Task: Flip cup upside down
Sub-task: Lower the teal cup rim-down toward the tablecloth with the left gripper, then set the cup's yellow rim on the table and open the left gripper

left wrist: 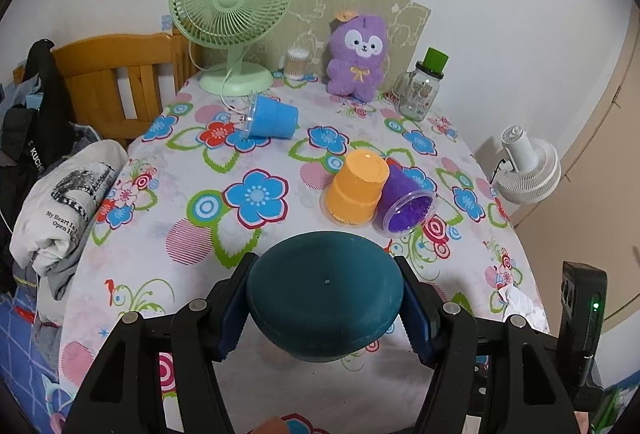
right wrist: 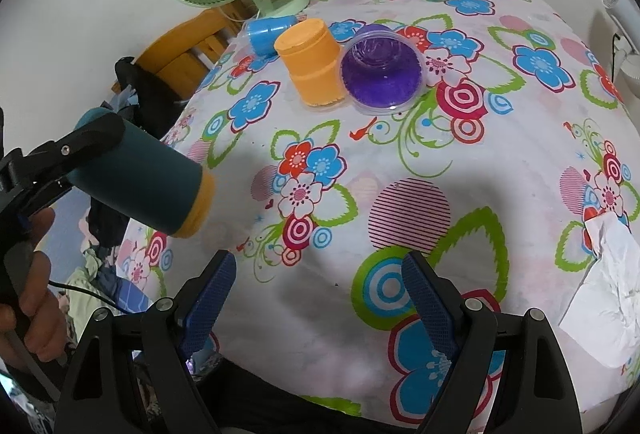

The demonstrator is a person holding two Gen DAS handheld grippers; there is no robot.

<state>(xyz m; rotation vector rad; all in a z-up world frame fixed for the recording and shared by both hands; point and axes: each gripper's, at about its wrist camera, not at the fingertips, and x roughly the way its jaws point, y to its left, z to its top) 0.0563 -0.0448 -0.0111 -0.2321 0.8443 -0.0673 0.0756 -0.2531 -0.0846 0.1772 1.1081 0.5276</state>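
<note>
The dark teal cup lies sideways in the air over the near left edge of the flowery table, squeezed tight by the left gripper, while the right gripper is wide open, holding nothing.

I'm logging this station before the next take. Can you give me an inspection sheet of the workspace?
Surface: floral tablecloth, crumpled tissue at its right edge.
Job's things: teal cup held tilted above the table; orange cup upside down; purple cup and blue cup on their sides.
Clutter: green fan, plush toy, glass jar, cotton swabs.
Grippers: left gripper clamps the teal cup; right gripper open.
Cables: fan cord.
Surroundings: wooden chair, clothes pile, white fan.
</note>
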